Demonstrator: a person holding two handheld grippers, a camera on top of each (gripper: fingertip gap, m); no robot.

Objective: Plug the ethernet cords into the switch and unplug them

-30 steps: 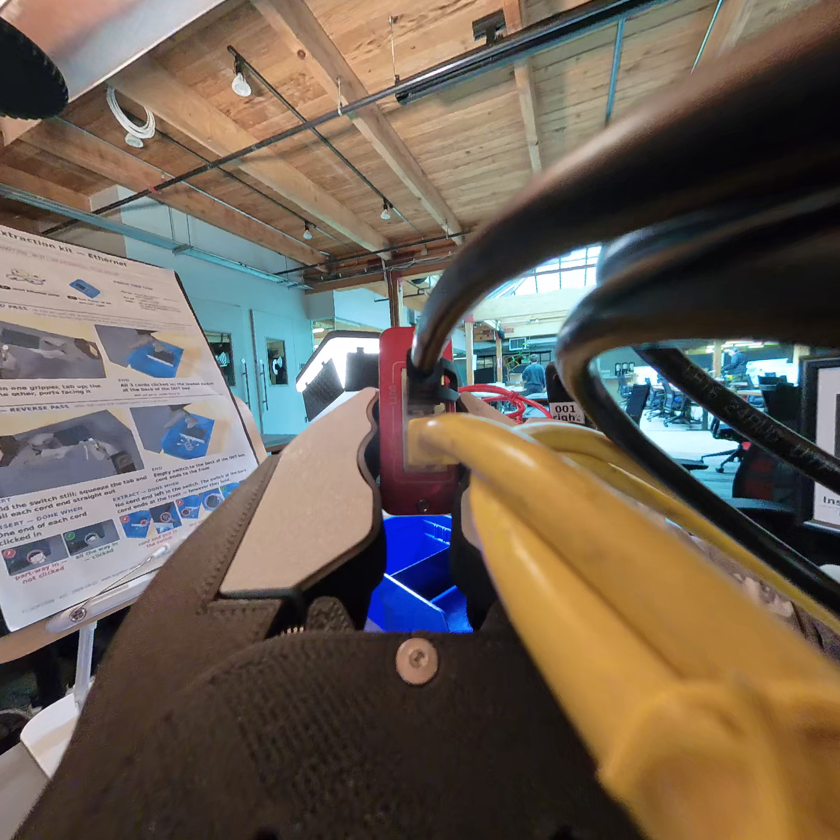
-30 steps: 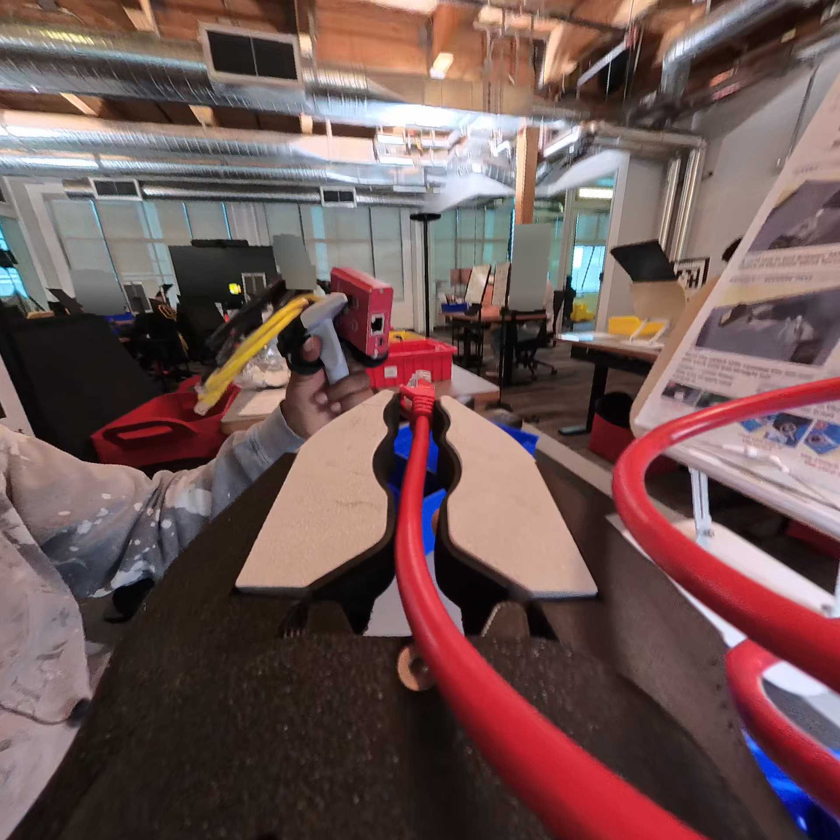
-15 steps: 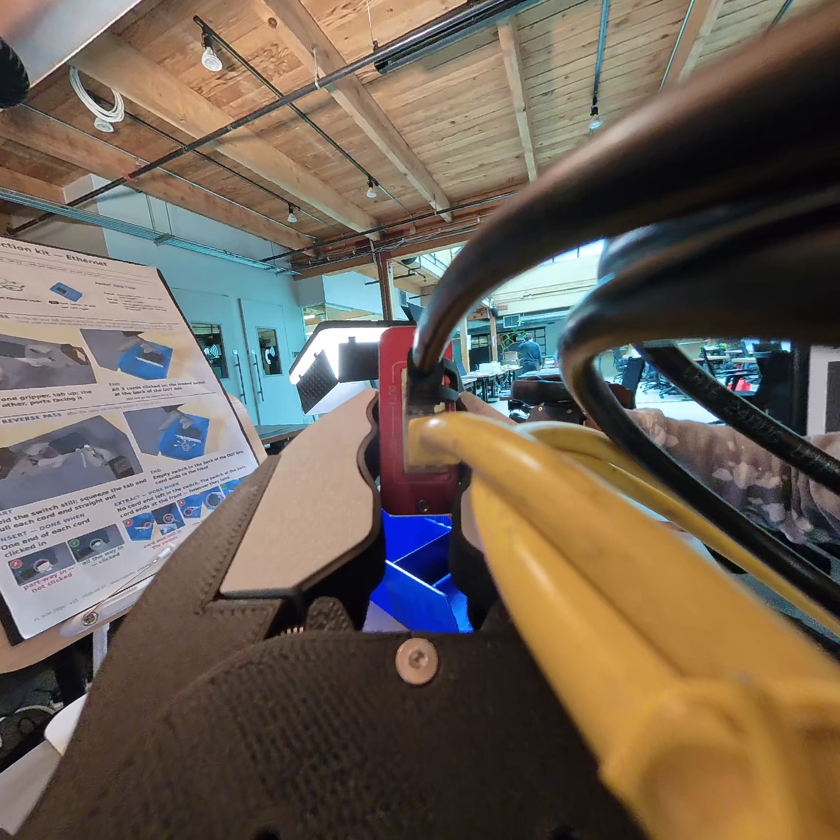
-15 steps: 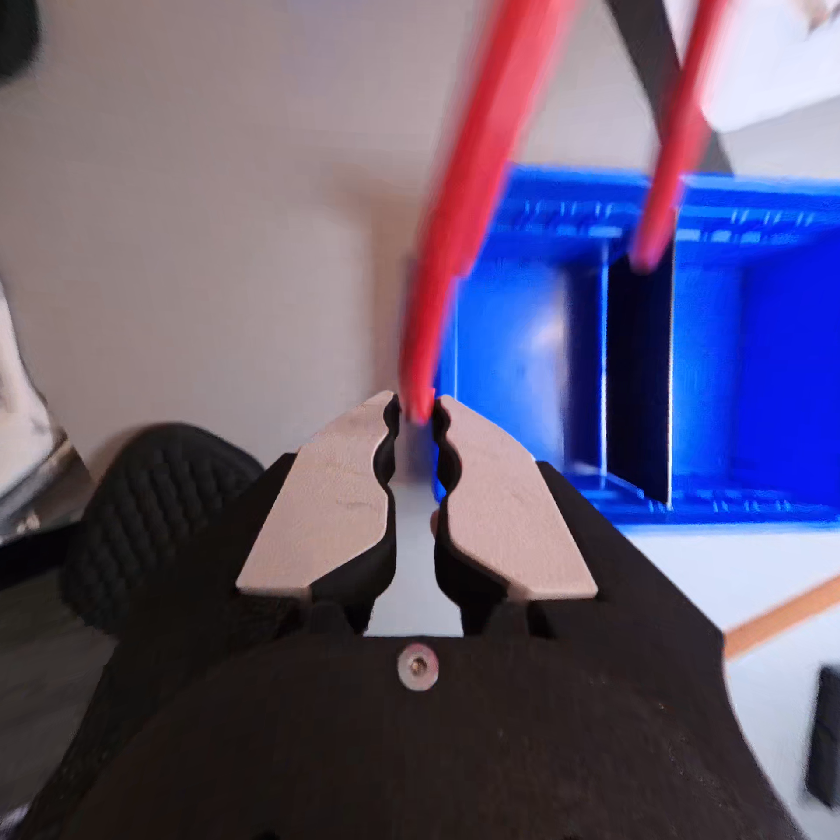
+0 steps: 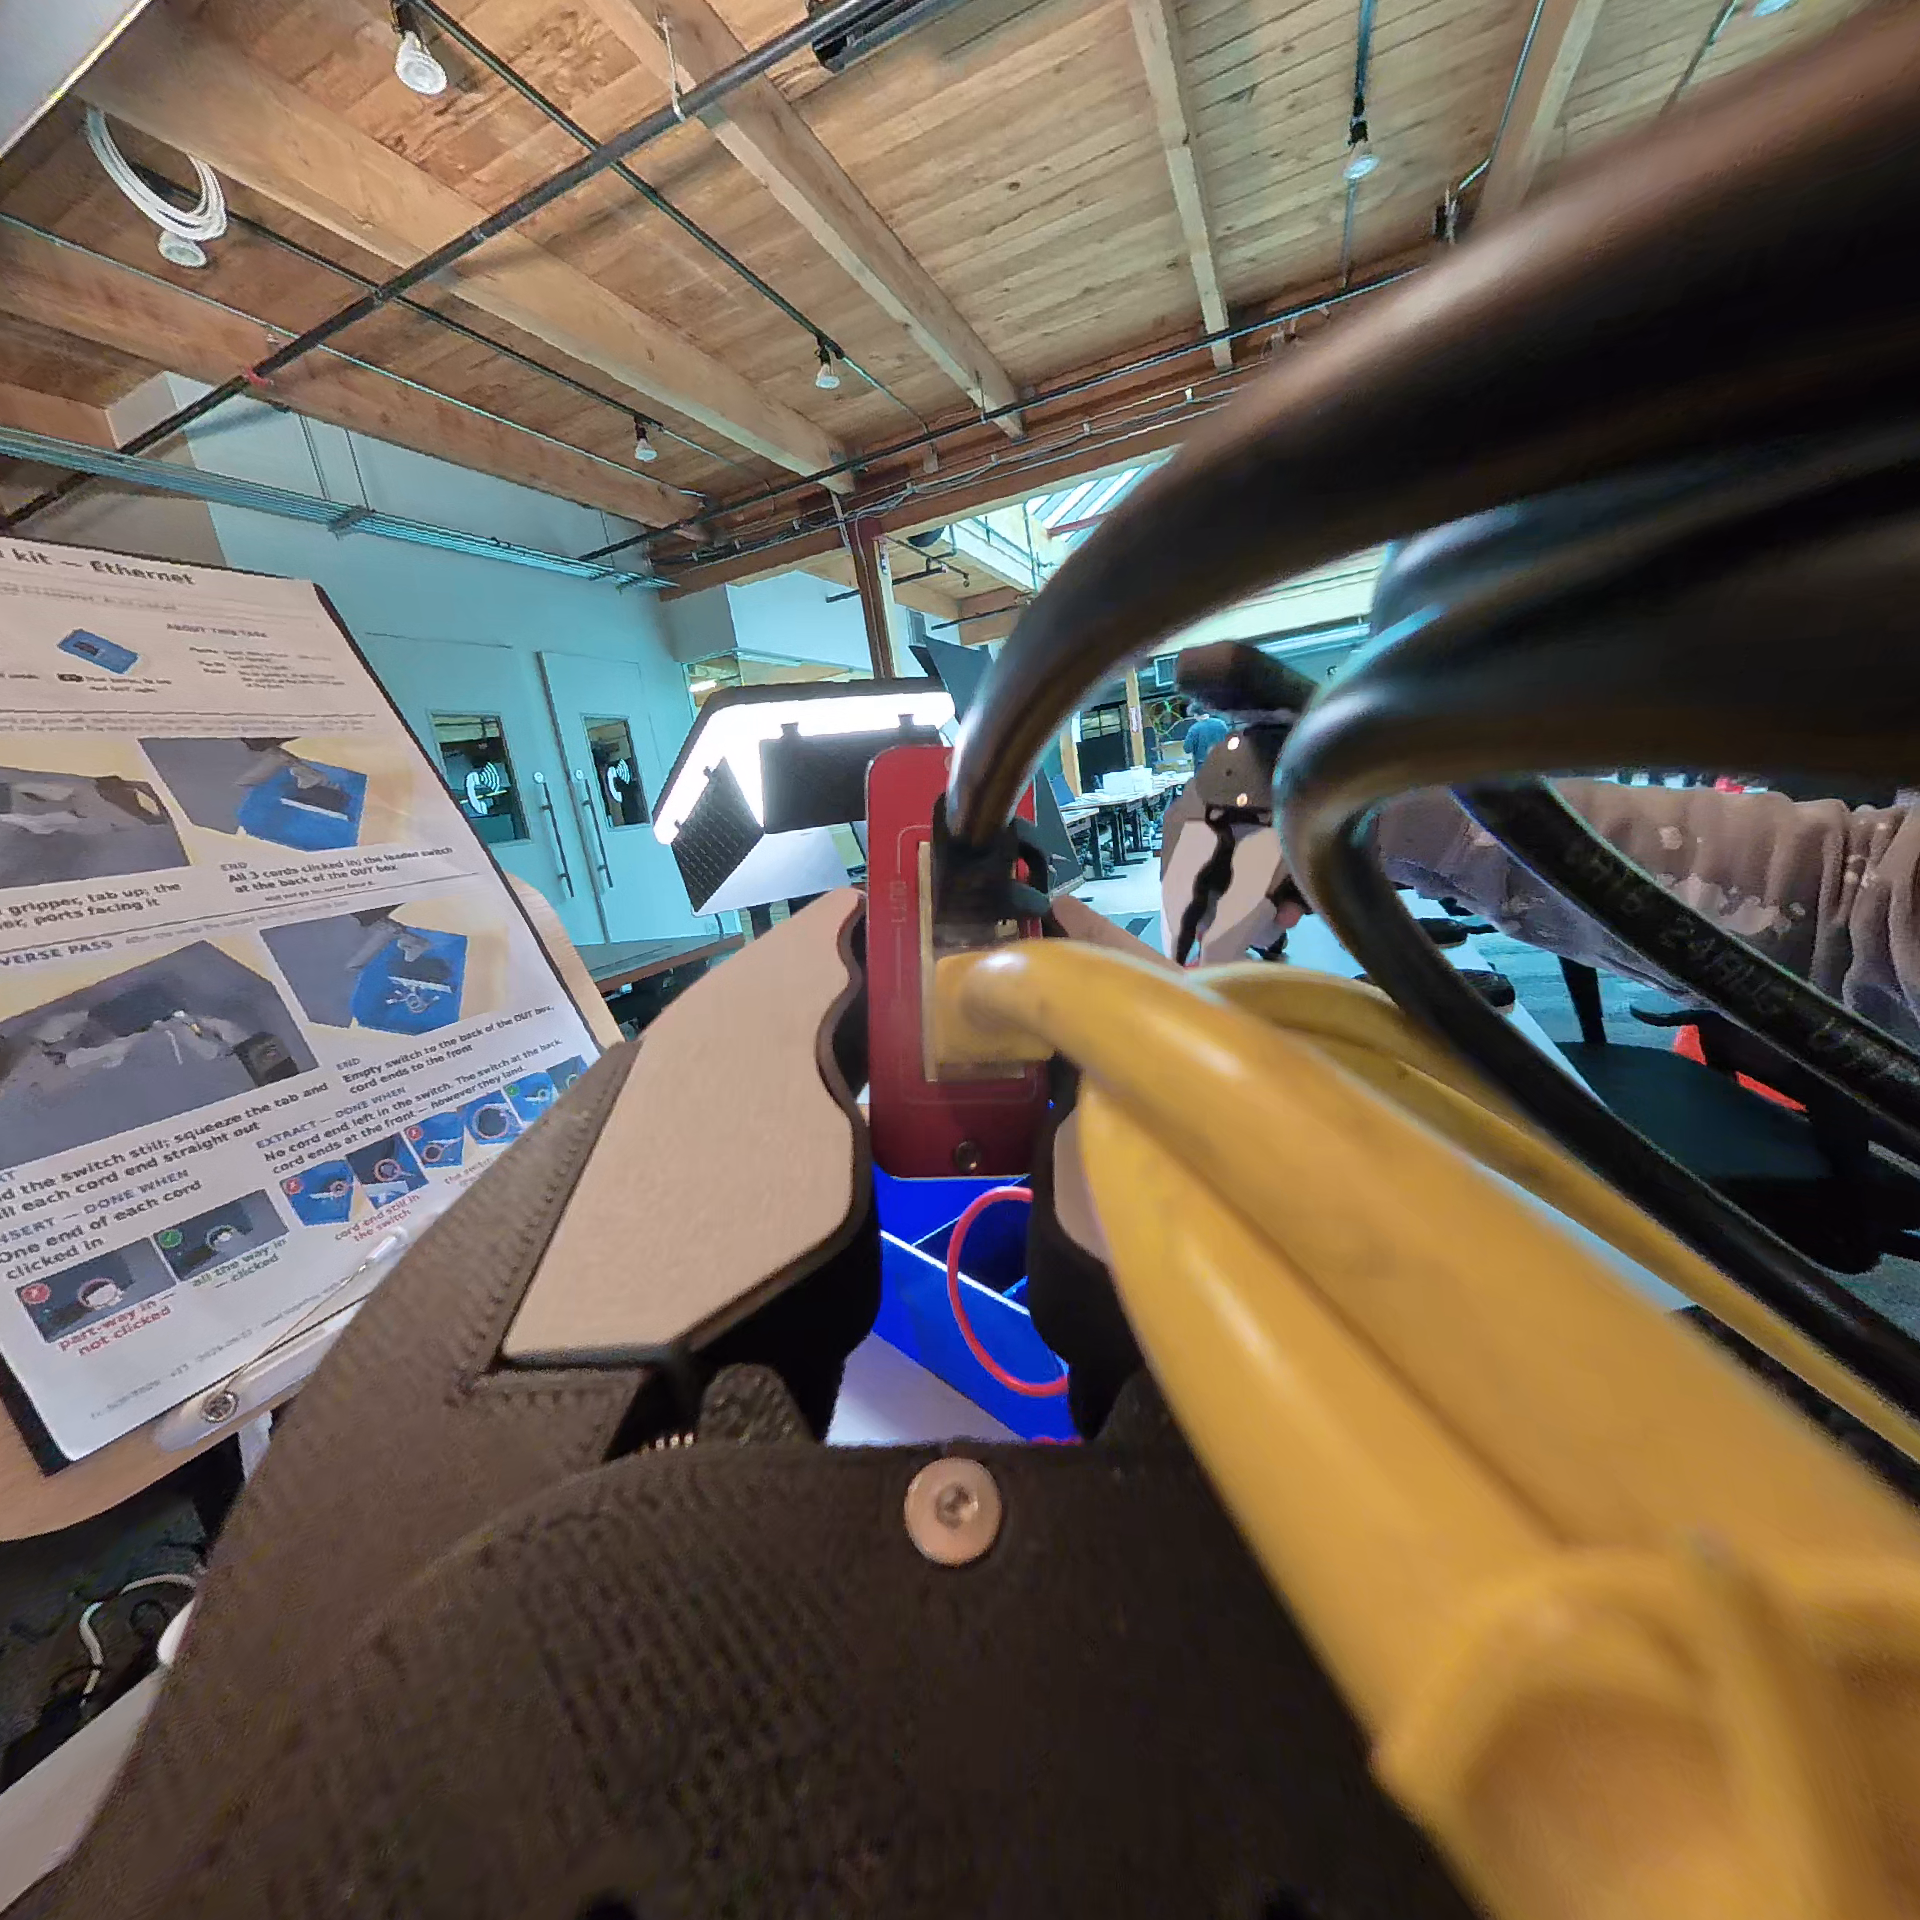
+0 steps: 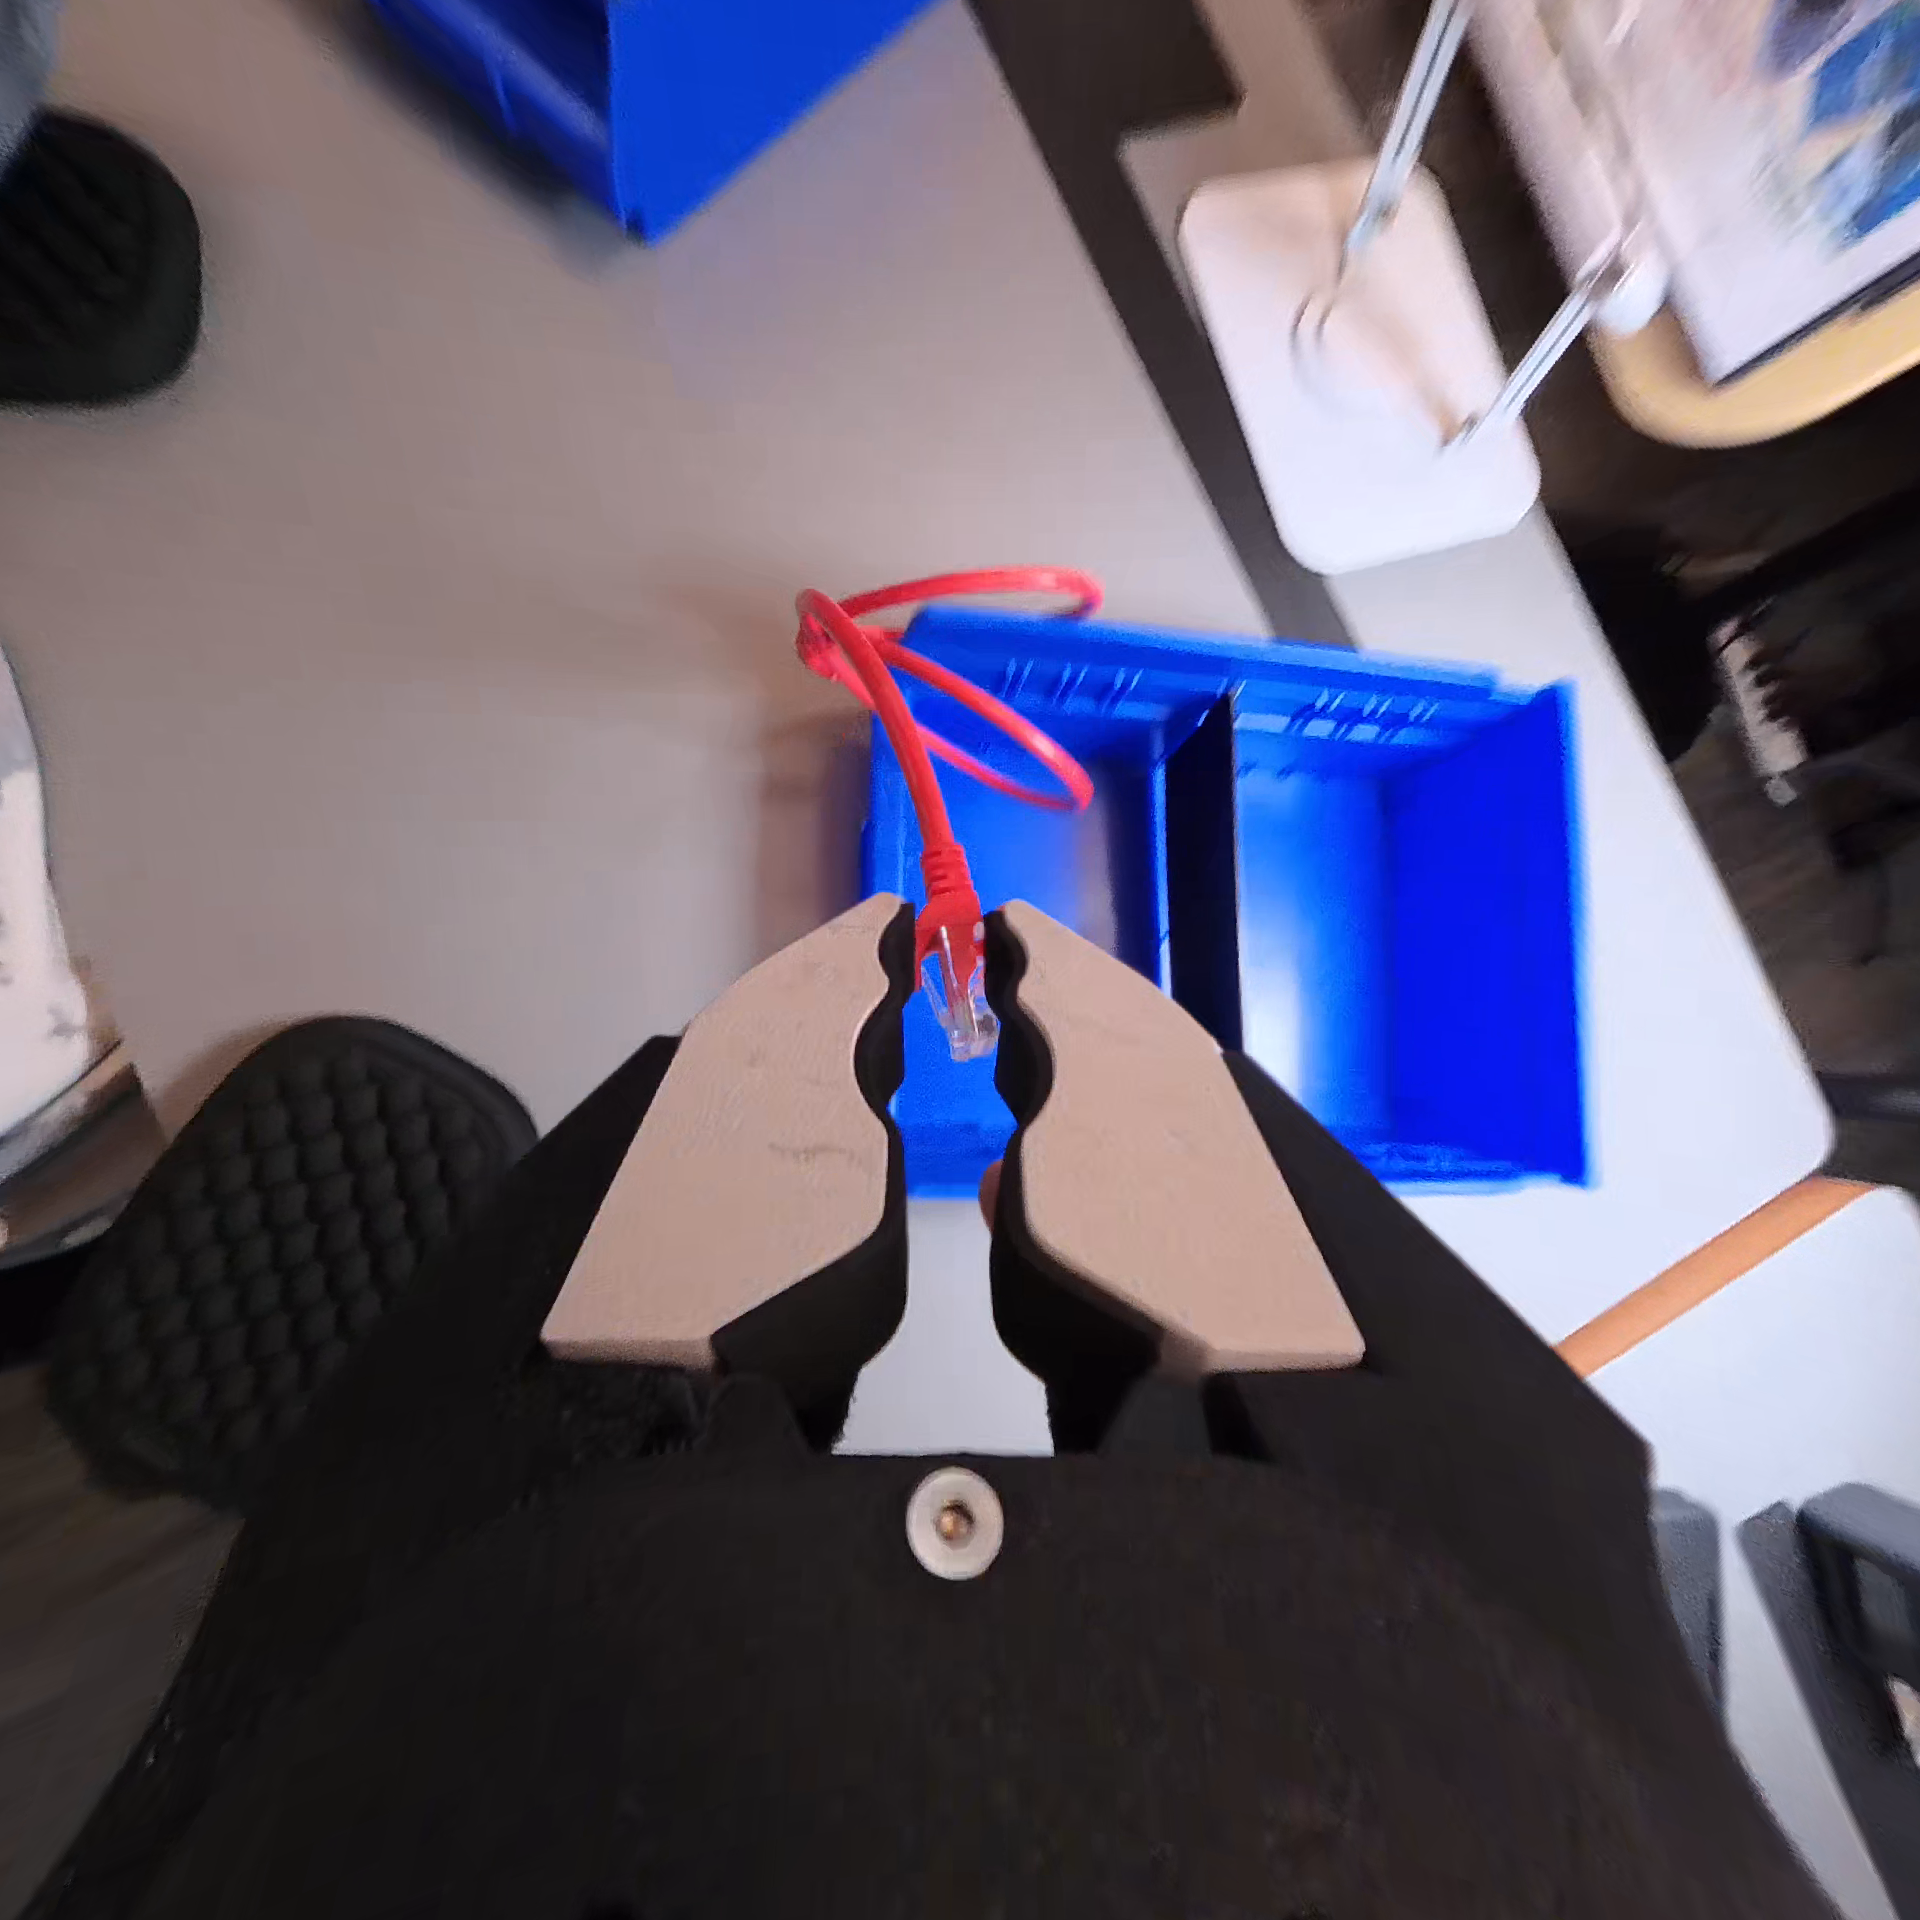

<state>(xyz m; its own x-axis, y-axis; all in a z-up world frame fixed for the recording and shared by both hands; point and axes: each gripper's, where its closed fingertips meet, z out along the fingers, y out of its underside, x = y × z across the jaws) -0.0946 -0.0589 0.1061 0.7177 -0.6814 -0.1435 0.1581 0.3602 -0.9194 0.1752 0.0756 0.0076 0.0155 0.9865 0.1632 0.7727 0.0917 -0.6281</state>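
- Red switch [image 5: 951, 1039] stood on end, long axis vertical, clamped between the left gripper [image 5: 951, 997] fingers; black cord [image 5: 1299, 540] and yellow cord [image 5: 1351, 1247] were plugged into the face toward the camera.
- Right gripper [image 6: 951, 925] fingers, narrowly parted, pinched the red cord [image 6: 914, 748], clear plug pointing back at the camera.
- Pale worktop [image 6: 416, 520] and blue bin [image 6: 1455, 883] lay beyond them.
- Only the left view showed the wooden ceiling [image 5: 935, 208].
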